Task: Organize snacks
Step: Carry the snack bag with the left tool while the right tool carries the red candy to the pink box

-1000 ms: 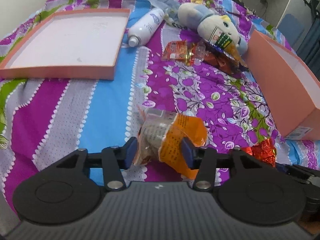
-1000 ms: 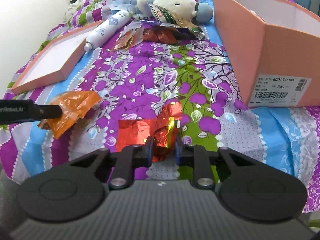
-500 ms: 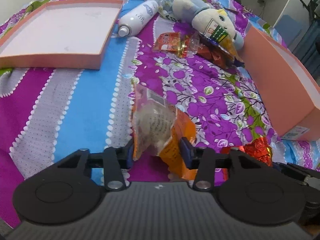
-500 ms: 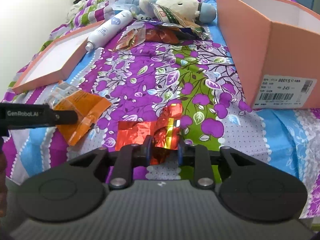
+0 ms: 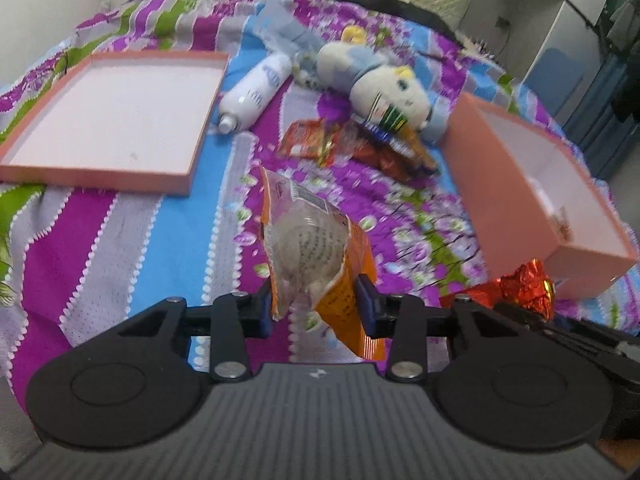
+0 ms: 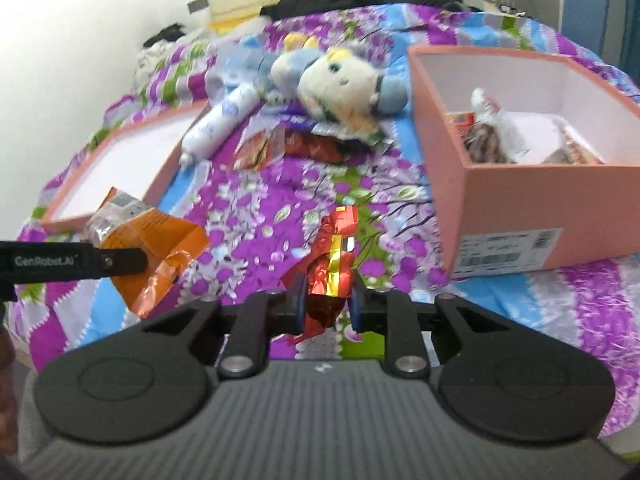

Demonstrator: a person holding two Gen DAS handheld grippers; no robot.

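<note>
My left gripper (image 5: 316, 306) is shut on an orange snack packet (image 5: 316, 248) and holds it lifted above the bed; the packet also shows in the right wrist view (image 6: 148, 244). My right gripper (image 6: 325, 305) is shut on a red foil snack packet (image 6: 334, 256), also lifted; it shows at the right of the left wrist view (image 5: 524, 286). The pink shoebox (image 6: 516, 216) stands at the right and holds several snacks (image 6: 486, 136); it also shows in the left wrist view (image 5: 492, 184). More snack packets (image 5: 316, 142) lie in front of the plush toy.
The pink box lid (image 5: 108, 120) lies open-side up at the left. A white bottle (image 5: 256, 92) and a plush toy (image 5: 384, 92) lie at the back of the patterned bedspread (image 5: 120, 240). A white cabinet (image 5: 532, 12) stands beyond the bed at the far right.
Both grippers have risen from the bed with their packets. The views now look down from higher, and the inside of the shoebox has come into sight.
</note>
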